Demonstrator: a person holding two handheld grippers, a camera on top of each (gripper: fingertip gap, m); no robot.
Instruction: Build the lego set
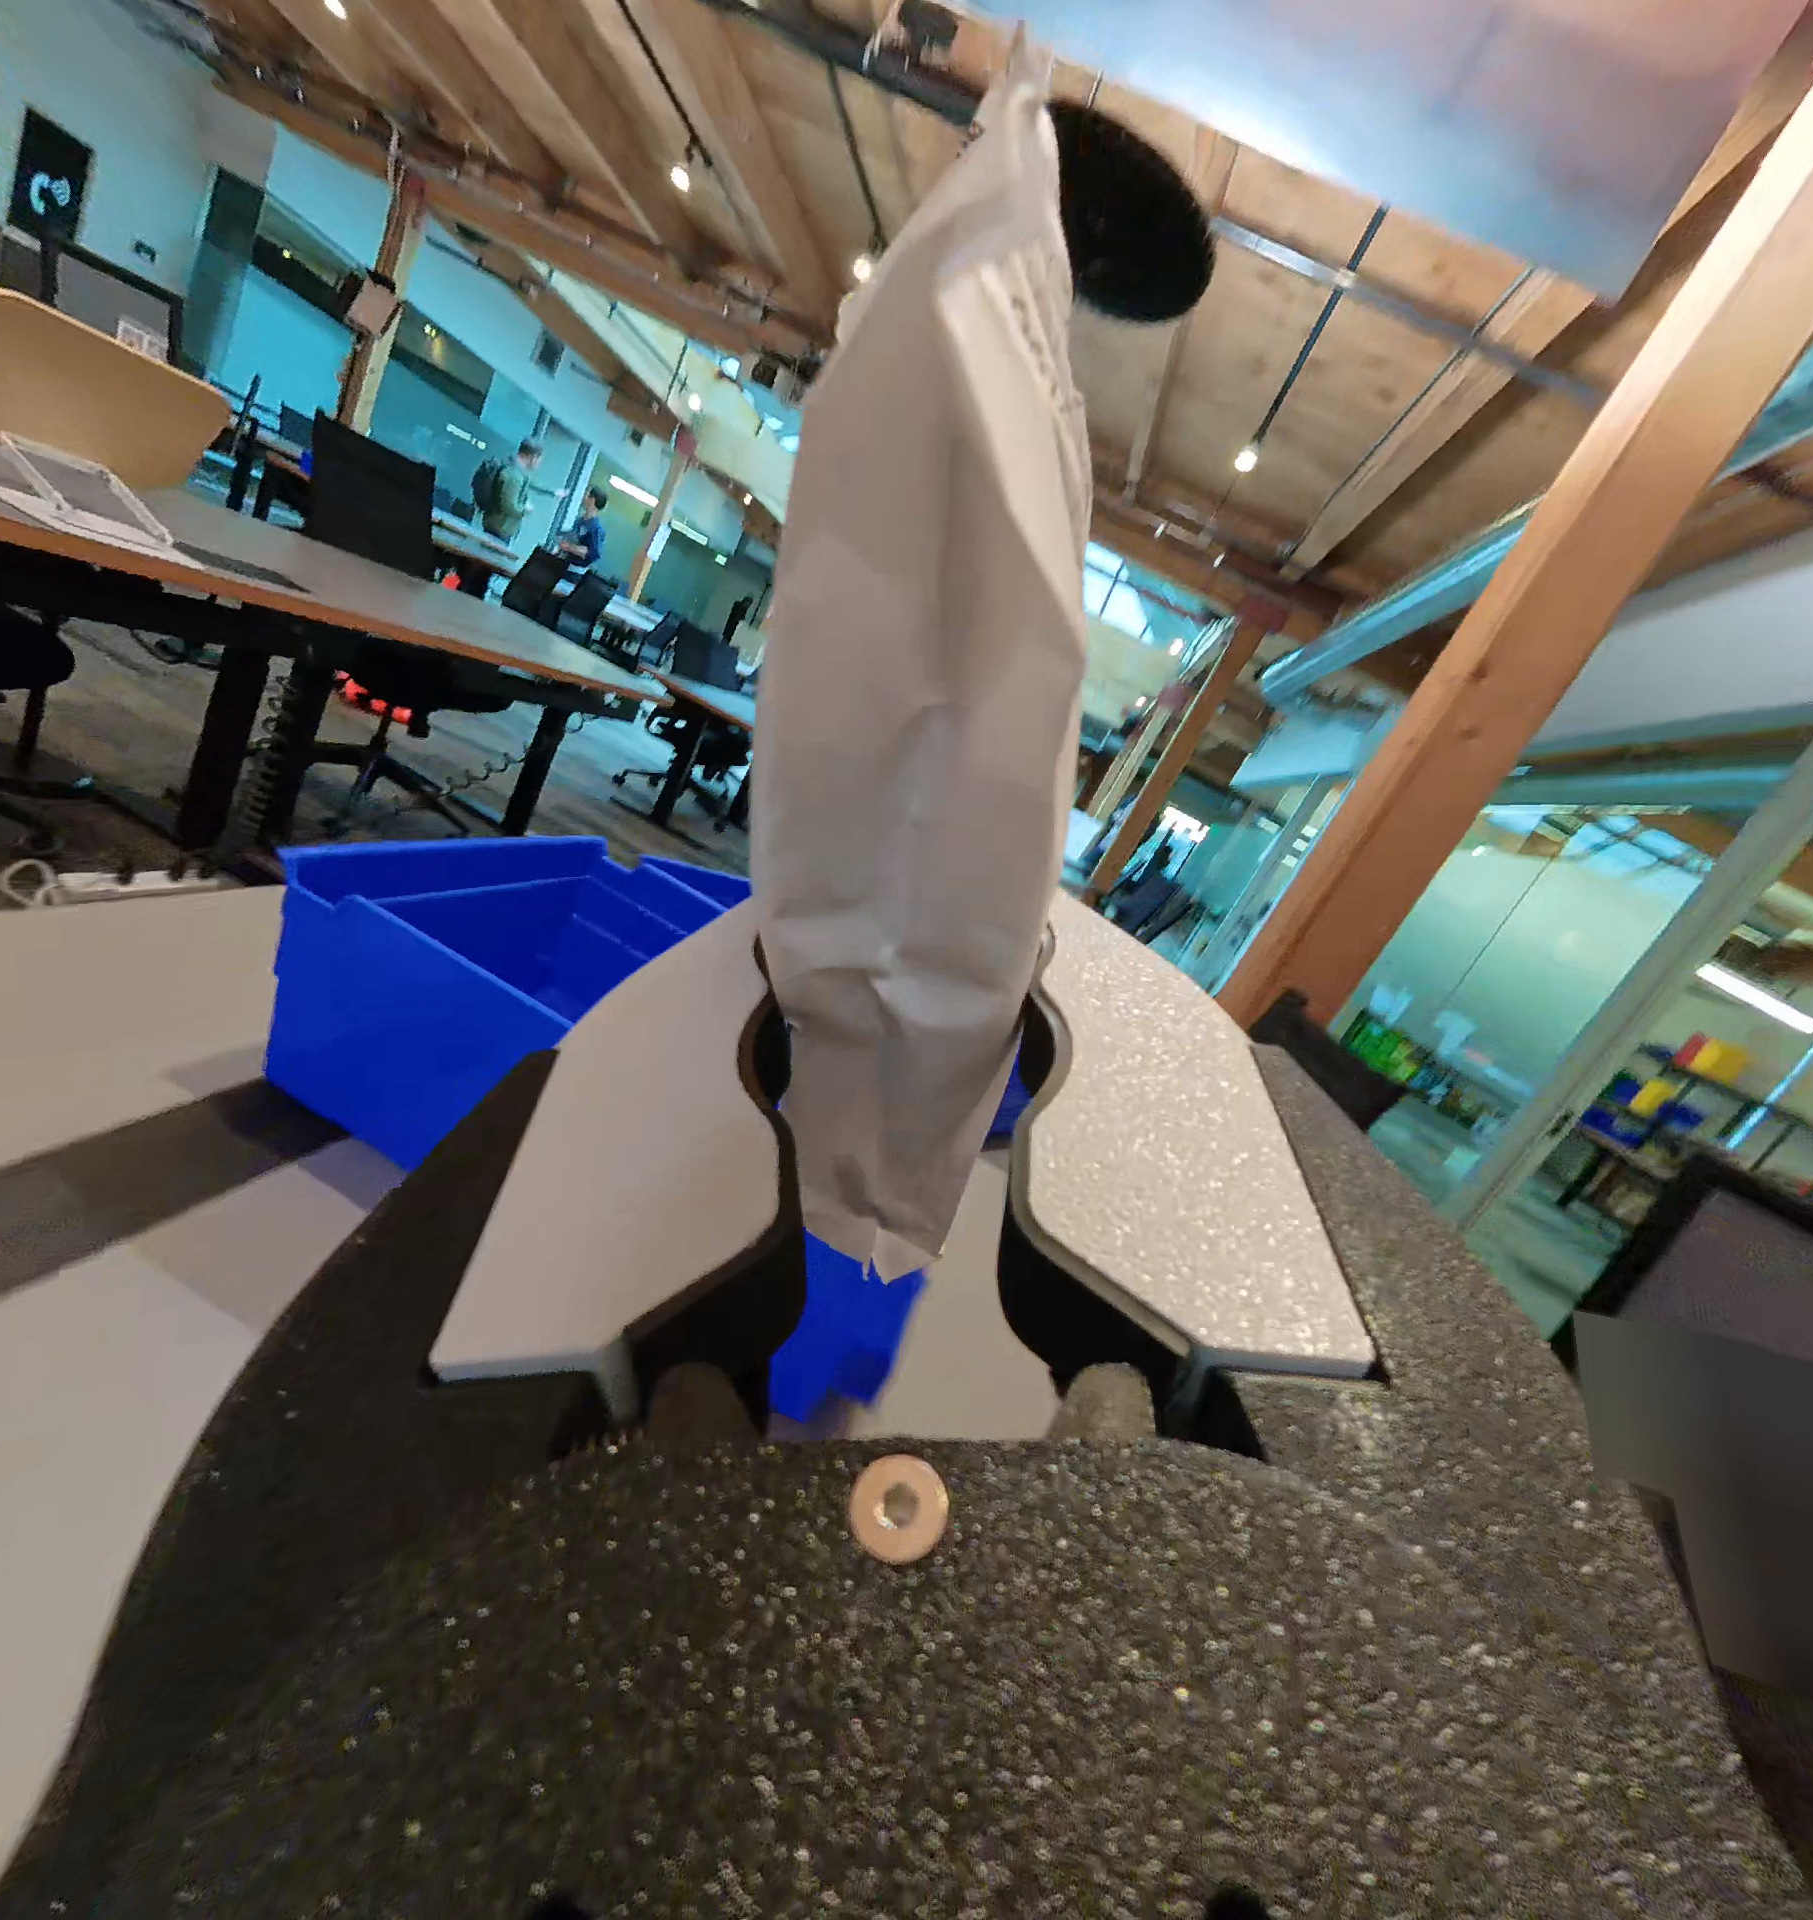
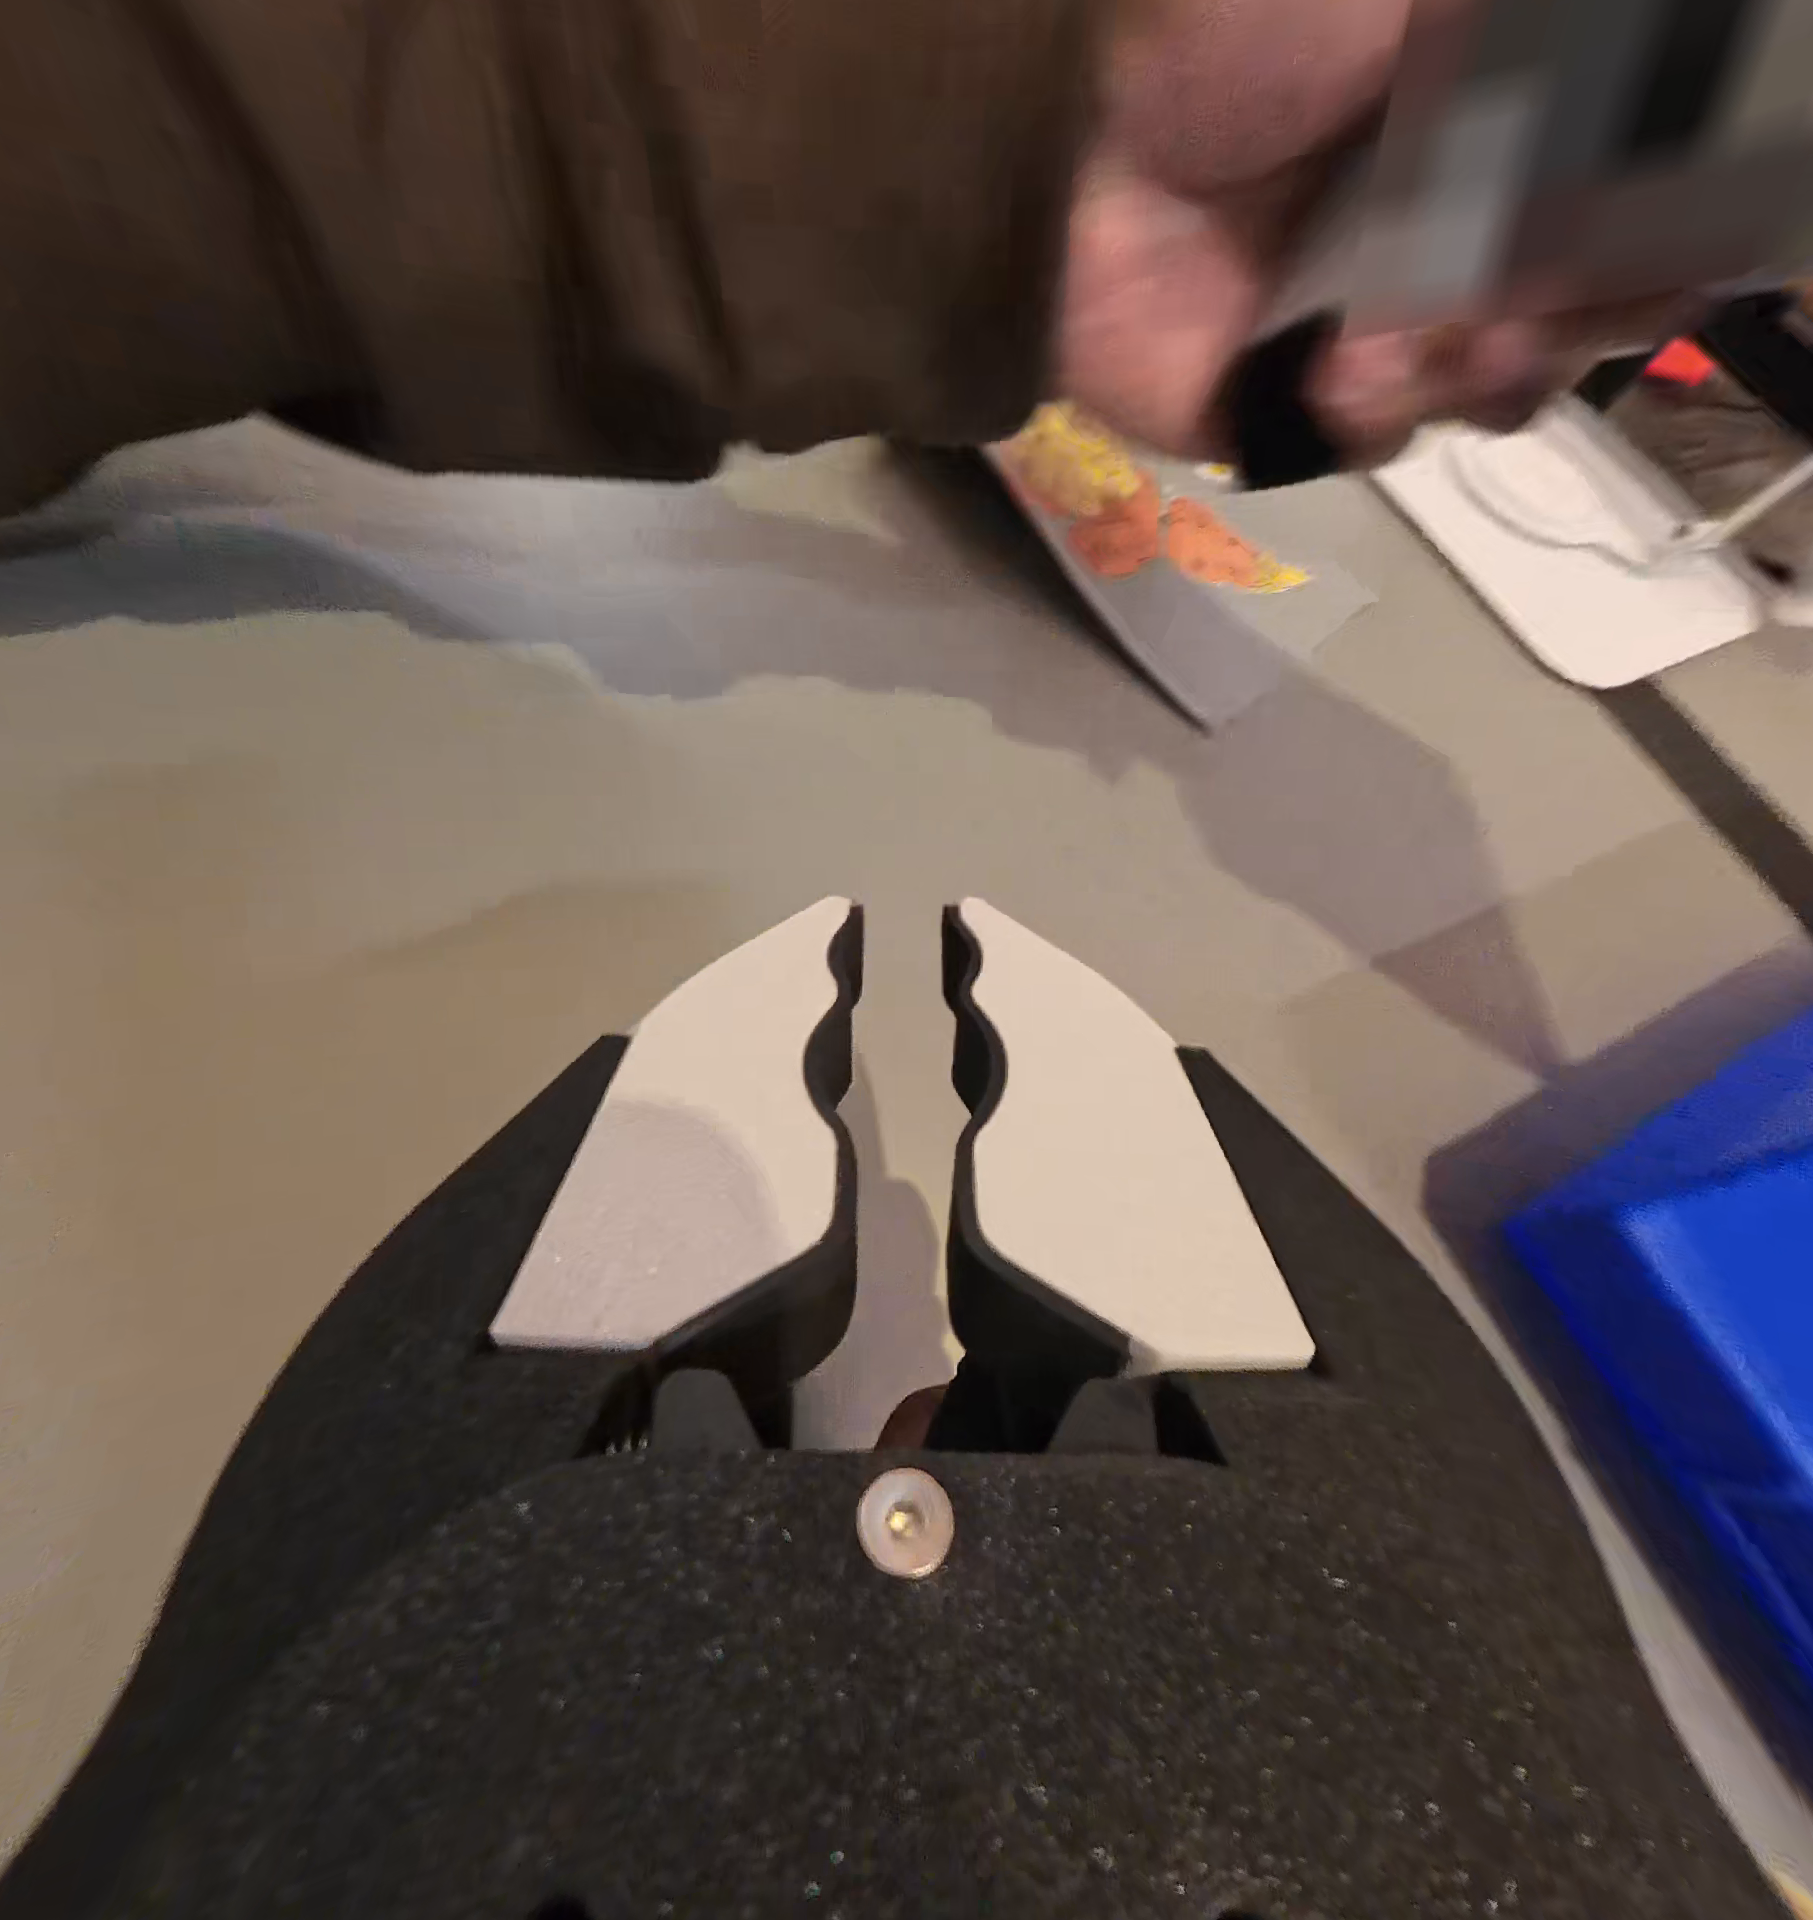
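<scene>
In the left wrist view my left gripper (image 1: 902,997) is shut on a white paper bag (image 1: 923,644). The bag stands upright between the fingers and reaches high above the grey table (image 1: 102,1039). A blue plastic bin (image 1: 445,956) sits on the table just behind the fingers. In the right wrist view my right gripper (image 2: 902,914) is slightly open and empty, low over the grey table (image 2: 362,831). The blue bin (image 2: 1712,1299) is at its right. A leaflet with orange and yellow pictures (image 2: 1172,561) lies beyond it.
A person's hand (image 2: 1193,281) and brown sleeve (image 2: 466,208) are blurred above the table's far side. A white sheet (image 2: 1567,551) lies at the far right. Office desks and chairs (image 1: 362,582) and a wooden post (image 1: 1567,582) stand behind the table. Spacing between my two grippers at the tips: around 25 cm.
</scene>
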